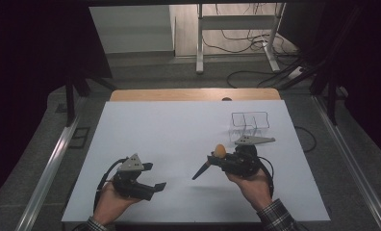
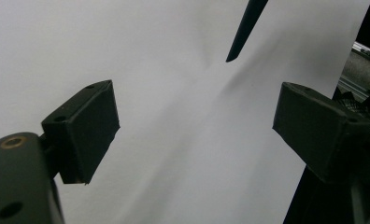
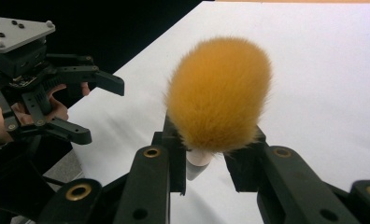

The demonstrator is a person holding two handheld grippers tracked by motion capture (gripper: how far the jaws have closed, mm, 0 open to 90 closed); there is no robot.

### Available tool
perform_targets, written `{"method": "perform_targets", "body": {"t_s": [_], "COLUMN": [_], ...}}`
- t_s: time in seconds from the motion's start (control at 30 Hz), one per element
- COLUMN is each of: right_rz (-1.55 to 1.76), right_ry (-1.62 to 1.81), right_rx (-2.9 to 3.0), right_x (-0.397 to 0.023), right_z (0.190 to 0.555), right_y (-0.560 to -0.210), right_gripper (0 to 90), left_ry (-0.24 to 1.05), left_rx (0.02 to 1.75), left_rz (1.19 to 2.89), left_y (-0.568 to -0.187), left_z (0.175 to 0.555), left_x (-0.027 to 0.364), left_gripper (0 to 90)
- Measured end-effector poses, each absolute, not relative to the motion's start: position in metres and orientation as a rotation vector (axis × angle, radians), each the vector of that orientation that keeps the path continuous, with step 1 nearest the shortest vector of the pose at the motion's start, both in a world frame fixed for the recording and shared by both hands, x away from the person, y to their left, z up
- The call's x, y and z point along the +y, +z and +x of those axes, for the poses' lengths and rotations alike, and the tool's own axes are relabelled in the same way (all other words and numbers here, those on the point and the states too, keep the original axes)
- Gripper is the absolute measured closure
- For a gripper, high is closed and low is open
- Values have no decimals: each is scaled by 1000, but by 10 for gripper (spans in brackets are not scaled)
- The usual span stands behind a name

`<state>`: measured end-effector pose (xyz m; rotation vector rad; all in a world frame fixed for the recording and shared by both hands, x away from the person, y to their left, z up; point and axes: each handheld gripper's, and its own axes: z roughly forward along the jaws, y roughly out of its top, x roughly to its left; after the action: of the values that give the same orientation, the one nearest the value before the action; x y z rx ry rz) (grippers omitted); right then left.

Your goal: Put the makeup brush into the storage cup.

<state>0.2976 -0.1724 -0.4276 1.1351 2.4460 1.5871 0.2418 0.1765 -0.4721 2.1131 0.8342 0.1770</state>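
Wire basket on the table, right hand-held gripper gripping brush

This looks like a lab or recording studio set up for handling trials. A white sheet covers a pale wooden tabletop, with dark curtains at both sides. Grey metal rails flank the table on a grey carpeted floor, and loose black cables lie around a white metal stand behind it.

Right gripper jaws clamped on orange-bristled brush, left gripper beyond, white tabletop
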Motion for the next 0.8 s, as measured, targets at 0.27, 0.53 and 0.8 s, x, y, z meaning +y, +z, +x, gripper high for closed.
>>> {"method": "perform_targets", "body": {"t_s": [0.27, 0.53, 0.8], "right_rz": [1146, 1152, 1161], "right_ry": [1570, 1555, 1542], "right_rx": [2415, 2388, 2365], "right_x": [-180, -189, -196], "right_z": [300, 302, 304], "right_y": [-427, -424, -423], "right_gripper": [713, 713, 713], "left_ry": [182, 189, 222], "left_rx": [855, 881, 896], "left_rz": [2136, 2140, 2161], "left_y": [-475, -476, -481], "left_z": [241, 239, 237], "left_x": [182, 190, 195], "left_gripper": [104, 85, 61]}}
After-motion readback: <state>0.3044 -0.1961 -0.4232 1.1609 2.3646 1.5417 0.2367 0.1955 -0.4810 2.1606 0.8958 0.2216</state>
